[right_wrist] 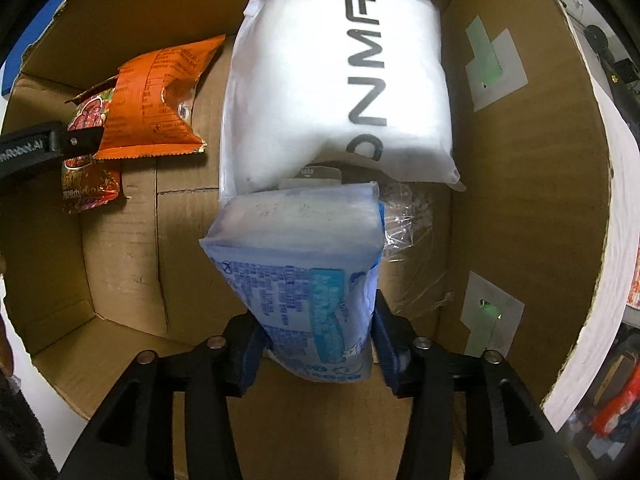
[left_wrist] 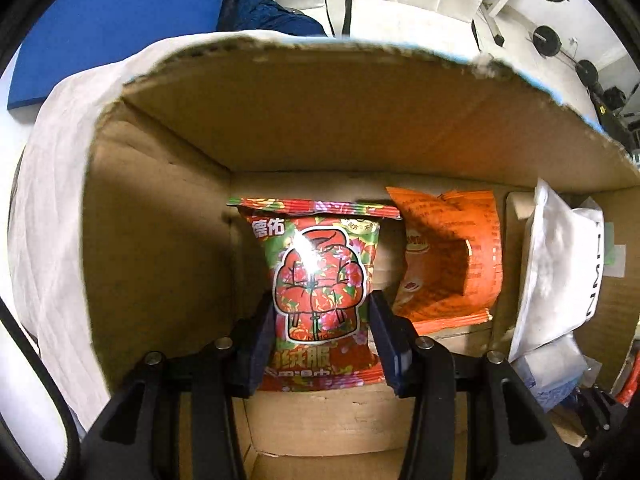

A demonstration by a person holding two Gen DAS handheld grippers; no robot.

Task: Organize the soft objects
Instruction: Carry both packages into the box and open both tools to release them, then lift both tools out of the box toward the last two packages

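Note:
Both grippers reach inside a cardboard box. My left gripper is shut on a red floral snack pack, held upright near the box's left corner. An orange snack bag lies just right of it. My right gripper is shut on a blue-and-white tissue pack, held in front of a big white soft package with black letters. The red pack, orange bag and left gripper's finger show at the left of the right wrist view. The white package shows at right in the left wrist view.
The box walls carry green-and-white labels. A white cloth drapes over the box's outer left side. A crinkled clear wrapper lies under the white package. A blue mat and white cushions lie beyond.

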